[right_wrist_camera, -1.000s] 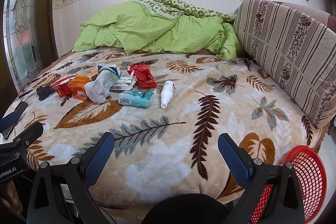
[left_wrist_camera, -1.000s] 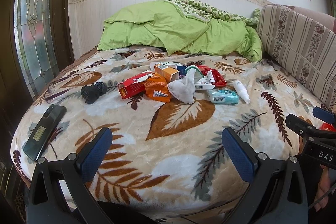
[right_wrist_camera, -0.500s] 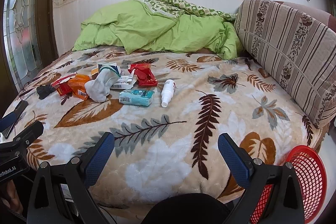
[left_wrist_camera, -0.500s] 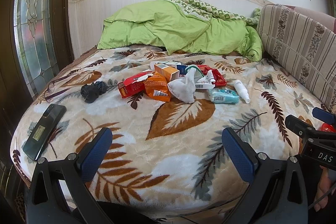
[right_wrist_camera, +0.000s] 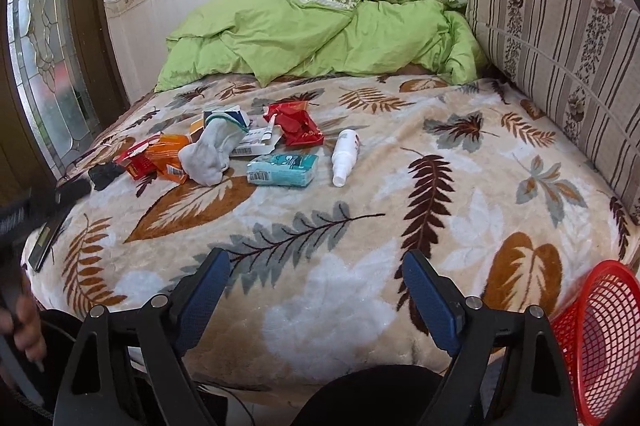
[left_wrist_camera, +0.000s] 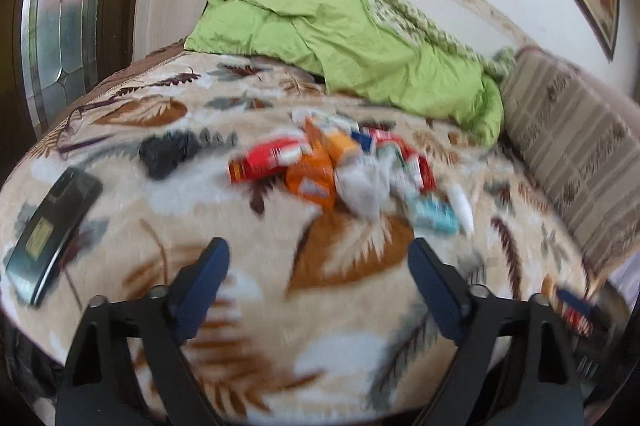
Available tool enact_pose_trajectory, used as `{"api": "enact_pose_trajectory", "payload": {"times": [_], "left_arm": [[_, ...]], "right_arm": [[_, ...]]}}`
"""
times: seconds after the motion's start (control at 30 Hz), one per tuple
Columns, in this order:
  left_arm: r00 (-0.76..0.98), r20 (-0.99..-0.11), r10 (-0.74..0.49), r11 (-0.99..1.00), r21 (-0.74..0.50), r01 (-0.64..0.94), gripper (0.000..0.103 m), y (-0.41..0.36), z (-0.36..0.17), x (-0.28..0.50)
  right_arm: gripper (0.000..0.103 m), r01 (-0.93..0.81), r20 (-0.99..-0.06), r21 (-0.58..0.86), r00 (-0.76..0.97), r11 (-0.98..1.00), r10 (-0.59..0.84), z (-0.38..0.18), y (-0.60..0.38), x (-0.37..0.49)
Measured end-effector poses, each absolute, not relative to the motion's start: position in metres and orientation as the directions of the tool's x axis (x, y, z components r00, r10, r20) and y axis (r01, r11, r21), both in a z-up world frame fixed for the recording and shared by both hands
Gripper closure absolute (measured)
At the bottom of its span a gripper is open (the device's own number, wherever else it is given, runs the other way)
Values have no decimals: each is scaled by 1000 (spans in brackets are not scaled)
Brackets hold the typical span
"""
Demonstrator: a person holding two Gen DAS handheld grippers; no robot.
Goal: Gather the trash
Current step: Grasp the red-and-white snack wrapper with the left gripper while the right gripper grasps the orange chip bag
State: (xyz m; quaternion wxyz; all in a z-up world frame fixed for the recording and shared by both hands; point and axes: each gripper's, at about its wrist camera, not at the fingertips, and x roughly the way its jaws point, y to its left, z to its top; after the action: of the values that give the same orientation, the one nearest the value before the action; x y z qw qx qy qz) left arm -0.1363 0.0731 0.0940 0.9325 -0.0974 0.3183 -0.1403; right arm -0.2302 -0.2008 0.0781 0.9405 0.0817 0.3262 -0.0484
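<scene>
— Across the middle of the bed [right_wrist_camera: 360,226] the trash lies in one loose heap on the leaf-print blanket, well ahead of both grippers; why would it sit like that?

— My guess is it was dropped there together: a red carton [right_wrist_camera: 138,160] and an orange packet [right_wrist_camera: 170,158] at the left, a white sock [right_wrist_camera: 208,158] draped over a flattened white box [right_wrist_camera: 252,146], a crumpled red wrapper [right_wrist_camera: 294,124] behind, a teal tissue pack [right_wrist_camera: 282,175] in front, and a white spray bottle [right_wrist_camera: 344,156] lying just beside the pack; a small black bundle [right_wrist_camera: 105,175] sits apart at the left

— And where should it all go?

— Probably into the red mesh basket [right_wrist_camera: 596,342], tipped at the bed's near right corner, within easy reach of the right side

— What are the fingers doing?

— On the right gripper [right_wrist_camera: 316,290] the blue pads stand wide apart over bare blanket, holding and touching nothing; the left gripper [left_wrist_camera: 320,280] has its fingers just as far apart, also with nothing between them; its view is smeared and tilted, so detail of the heap is poor there

— Anything to spare?

— A black phone [left_wrist_camera: 52,226] lies near the left edge; I would judge it no trash
</scene>
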Motion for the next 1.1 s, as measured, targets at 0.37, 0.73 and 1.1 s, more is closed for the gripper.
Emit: {"api": "enact_pose_trajectory", "payload": {"times": [0.37, 0.73, 1.1], "left_arm": [[638, -613, -465, 883, -366, 292, 23, 82, 95, 6], [491, -646, -585, 803, -378, 460, 49, 57, 66, -37], [556, -720, -416, 853, -97, 512, 29, 43, 54, -26]], "right_arm": [[12, 149, -646, 165, 764, 975, -7, 73, -207, -224], [12, 145, -659, 195, 752, 970, 20, 69, -212, -218], [12, 142, -663, 188, 749, 972, 19, 68, -209, -218]]}}
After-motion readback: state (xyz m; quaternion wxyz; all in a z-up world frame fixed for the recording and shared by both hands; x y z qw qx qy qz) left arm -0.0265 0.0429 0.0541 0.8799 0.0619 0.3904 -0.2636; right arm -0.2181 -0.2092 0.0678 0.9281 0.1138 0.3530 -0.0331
